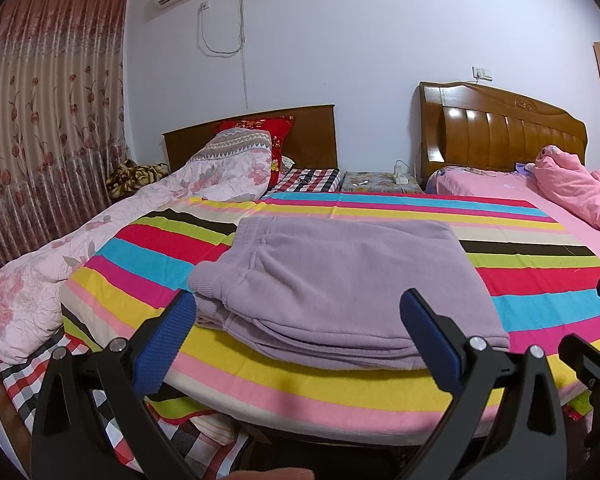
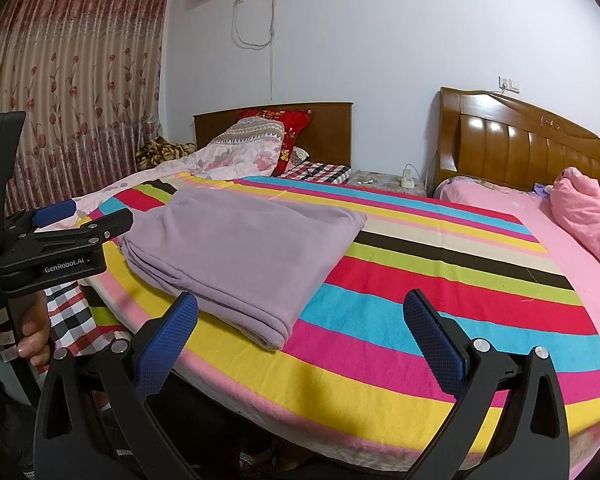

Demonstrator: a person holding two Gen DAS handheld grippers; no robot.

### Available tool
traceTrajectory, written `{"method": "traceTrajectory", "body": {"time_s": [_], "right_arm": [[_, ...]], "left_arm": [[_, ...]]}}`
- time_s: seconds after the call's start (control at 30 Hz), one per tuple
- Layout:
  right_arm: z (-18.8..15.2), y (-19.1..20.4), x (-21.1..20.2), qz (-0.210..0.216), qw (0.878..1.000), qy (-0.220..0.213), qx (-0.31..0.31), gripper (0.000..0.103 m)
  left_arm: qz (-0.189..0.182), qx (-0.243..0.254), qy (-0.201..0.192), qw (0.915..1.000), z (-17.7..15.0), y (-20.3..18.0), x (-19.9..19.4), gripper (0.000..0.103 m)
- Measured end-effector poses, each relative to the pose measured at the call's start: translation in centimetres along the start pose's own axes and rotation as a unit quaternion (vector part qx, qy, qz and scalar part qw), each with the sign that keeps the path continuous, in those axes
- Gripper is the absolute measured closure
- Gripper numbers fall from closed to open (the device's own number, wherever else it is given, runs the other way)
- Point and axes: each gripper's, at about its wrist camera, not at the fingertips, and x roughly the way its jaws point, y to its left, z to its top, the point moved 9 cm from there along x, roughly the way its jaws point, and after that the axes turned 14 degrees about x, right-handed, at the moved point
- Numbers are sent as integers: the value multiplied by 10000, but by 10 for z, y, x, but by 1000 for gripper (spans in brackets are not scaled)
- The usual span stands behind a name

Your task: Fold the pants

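Striped blanket [image 1: 340, 384] on a bed carries the lilac pants [image 1: 340, 280], folded into a compact stack. Left gripper [image 1: 300, 336] and right gripper [image 2: 300, 336] gape empty nearby. Folding appears complete; only withdrawal or tidying remains.

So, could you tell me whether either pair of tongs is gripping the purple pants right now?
No, the left tongs and right tongs both stand open, apart from the folded purple pants on the striped blanket.

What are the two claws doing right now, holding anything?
Left gripper: open, holding nothing.
Right gripper: open, holding nothing.
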Motion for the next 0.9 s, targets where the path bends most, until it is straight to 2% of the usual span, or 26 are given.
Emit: {"method": "traceTrajectory", "body": {"time_s": [0.83, 0.9], "right_arm": [[-2, 4, -1, -3, 10000, 13, 19, 4], [-5, 6, -2, -2, 10000, 16, 20, 4]], "left_arm": [[-29, -21, -14, 10000, -5, 2, -2, 1], [76, -77, -51, 9999, -5, 5, -2, 1]]}}
